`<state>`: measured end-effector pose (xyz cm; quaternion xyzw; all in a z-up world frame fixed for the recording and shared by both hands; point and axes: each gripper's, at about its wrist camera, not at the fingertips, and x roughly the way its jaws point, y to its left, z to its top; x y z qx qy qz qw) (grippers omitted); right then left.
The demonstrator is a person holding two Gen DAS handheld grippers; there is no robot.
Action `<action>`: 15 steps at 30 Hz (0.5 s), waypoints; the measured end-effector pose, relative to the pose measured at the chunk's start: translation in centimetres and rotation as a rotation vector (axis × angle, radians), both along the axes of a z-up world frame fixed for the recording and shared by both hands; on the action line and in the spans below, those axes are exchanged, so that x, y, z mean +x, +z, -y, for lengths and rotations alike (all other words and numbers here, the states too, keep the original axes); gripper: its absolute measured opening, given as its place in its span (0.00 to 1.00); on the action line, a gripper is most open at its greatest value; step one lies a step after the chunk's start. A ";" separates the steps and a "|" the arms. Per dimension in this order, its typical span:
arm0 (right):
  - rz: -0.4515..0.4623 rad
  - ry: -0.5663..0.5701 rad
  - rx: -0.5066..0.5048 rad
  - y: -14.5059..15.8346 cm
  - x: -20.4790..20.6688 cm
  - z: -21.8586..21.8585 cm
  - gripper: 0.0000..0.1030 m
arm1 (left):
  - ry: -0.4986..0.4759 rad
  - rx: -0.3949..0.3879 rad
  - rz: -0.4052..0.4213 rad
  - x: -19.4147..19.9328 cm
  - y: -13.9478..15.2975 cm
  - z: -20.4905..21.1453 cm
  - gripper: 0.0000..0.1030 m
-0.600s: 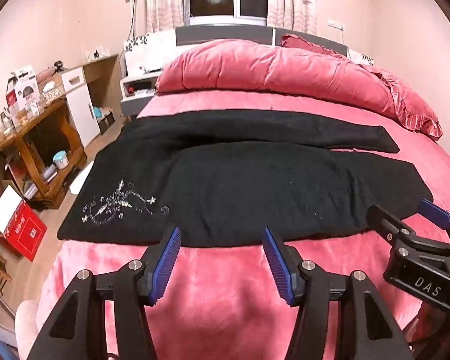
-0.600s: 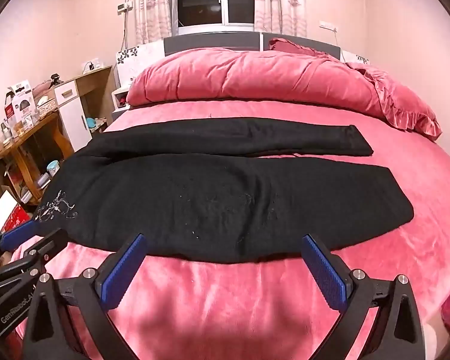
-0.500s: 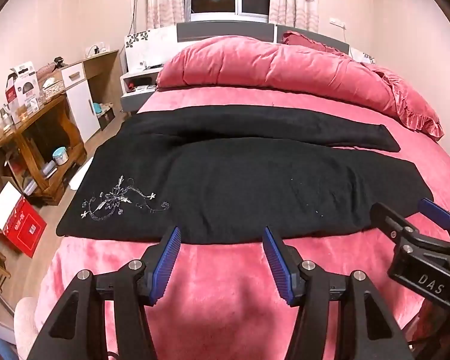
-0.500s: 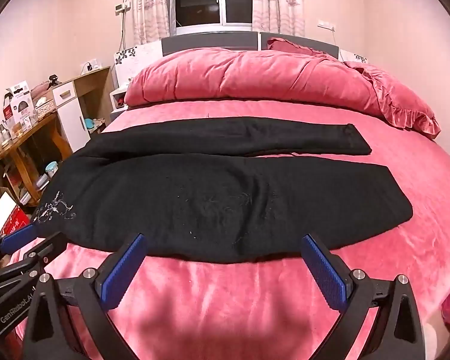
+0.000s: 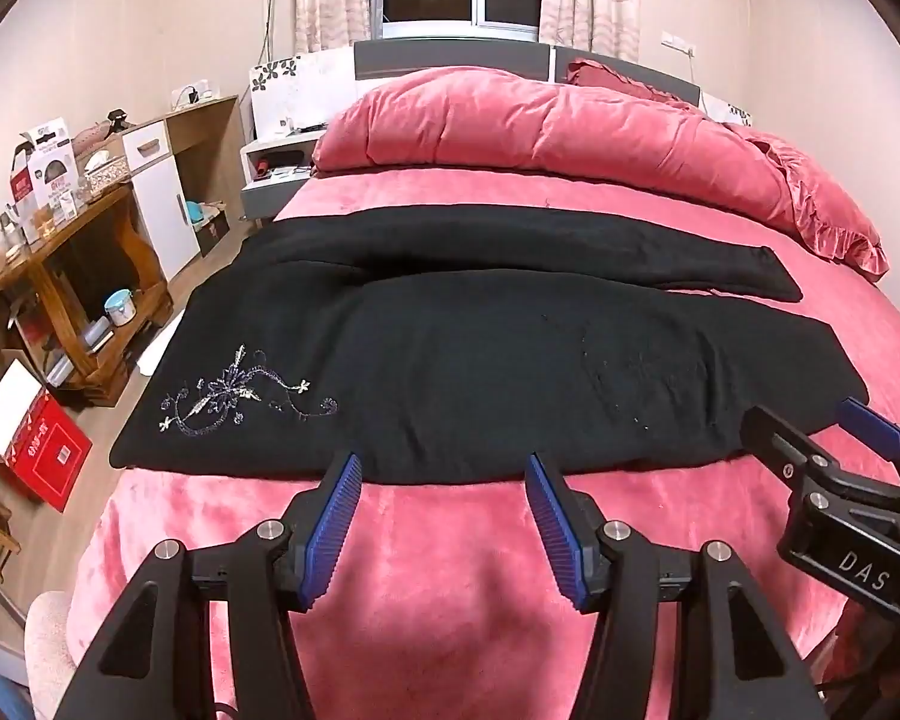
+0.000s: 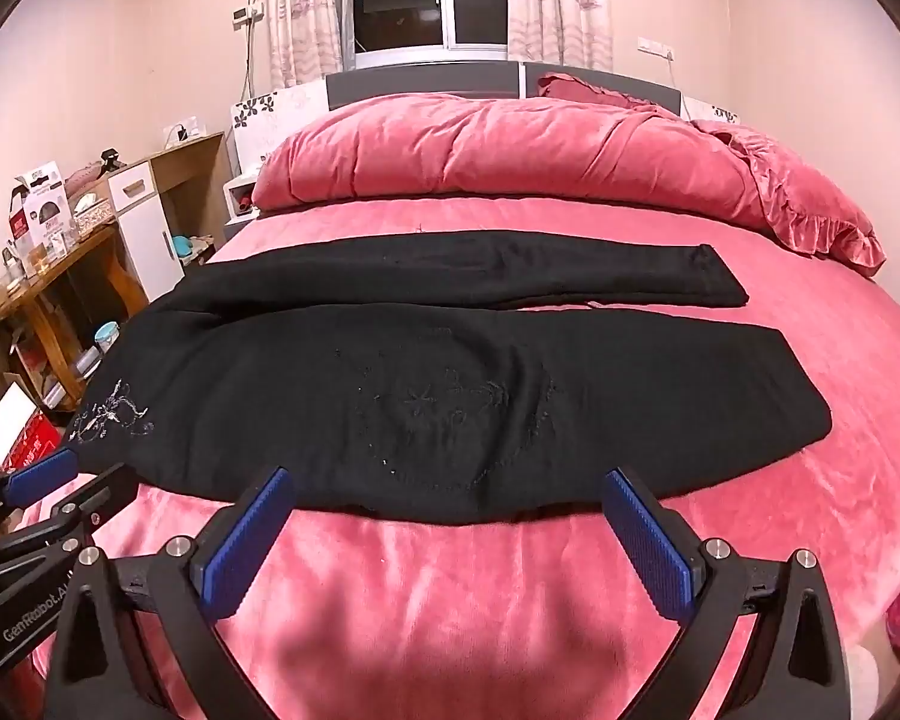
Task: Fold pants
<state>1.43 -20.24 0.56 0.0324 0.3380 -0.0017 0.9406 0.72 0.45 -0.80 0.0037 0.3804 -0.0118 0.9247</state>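
across the plush pink bed point(image 5: 450, 588), below the heaped duvet point(image 5: 558, 132): black pants point(image 5: 480, 360), flat, legs parted; soft, limp knit, light, best pinched along the near hem. left gripper point(image 5: 441, 516) and right gripper point(image 6: 444, 540): jaws spread, empty, short of that hem.

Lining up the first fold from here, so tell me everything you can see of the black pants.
The black pants lie flat across the pink bed, unfolded, waist toward the left, both legs running right. The fabric looks soft and knitted, slightly rumpled. The near leg is broad; the far leg lies slightly apart. Silvery floral embroidery sits near the waist, fainter stitching mid-leg. Only the bed touches them.
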 end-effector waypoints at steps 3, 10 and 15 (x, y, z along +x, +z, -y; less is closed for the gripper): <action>-0.002 -0.001 0.001 -0.3 0.2 -0.1 1.00 | 0.002 0.002 -0.005 0.1 -0.2 0.0 0.57; 0.001 0.000 0.003 -0.4 0.2 0.0 1.00 | 0.009 -0.008 -0.011 0.1 -0.4 -0.2 0.57; -0.005 -0.001 0.002 -0.4 0.2 0.0 1.00 | 0.008 -0.010 -0.011 0.0 -0.4 -0.1 0.57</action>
